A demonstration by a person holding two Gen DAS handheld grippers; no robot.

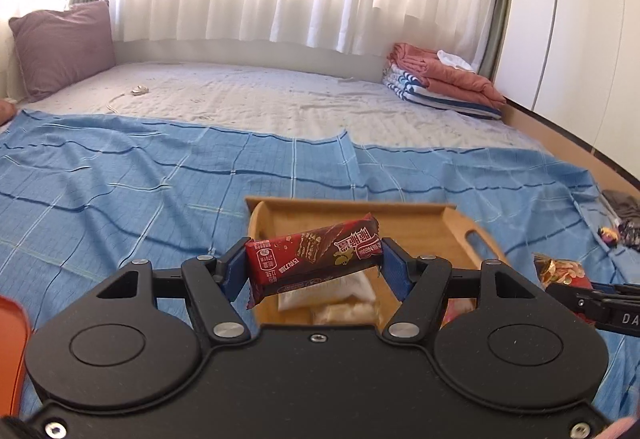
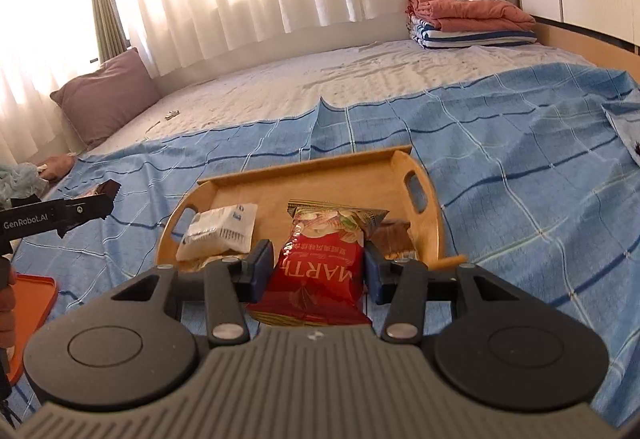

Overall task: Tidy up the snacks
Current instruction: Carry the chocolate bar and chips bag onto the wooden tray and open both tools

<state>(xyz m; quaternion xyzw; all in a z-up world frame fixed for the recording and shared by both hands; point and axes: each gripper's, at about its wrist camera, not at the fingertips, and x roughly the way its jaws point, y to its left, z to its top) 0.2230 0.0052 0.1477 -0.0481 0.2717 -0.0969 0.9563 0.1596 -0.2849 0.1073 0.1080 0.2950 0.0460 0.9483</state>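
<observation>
Both pairs of jaws are clamped on snacks: the left gripper (image 1: 314, 265) holds a dark red chocolate wafer bar (image 1: 314, 259) crosswise, the right gripper (image 2: 314, 267) a red snack packet (image 2: 320, 271). Each hangs above the near end of the oval wooden tray (image 2: 400, 167) on the blue checked sheet (image 2: 520, 179), where a white packet (image 2: 218, 231) lies at its left.

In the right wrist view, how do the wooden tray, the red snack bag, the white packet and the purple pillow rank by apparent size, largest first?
1. wooden tray
2. red snack bag, though it is nearest the camera
3. purple pillow and white packet: they look alike, and the pillow lies far away, so I do not rank them.
</observation>
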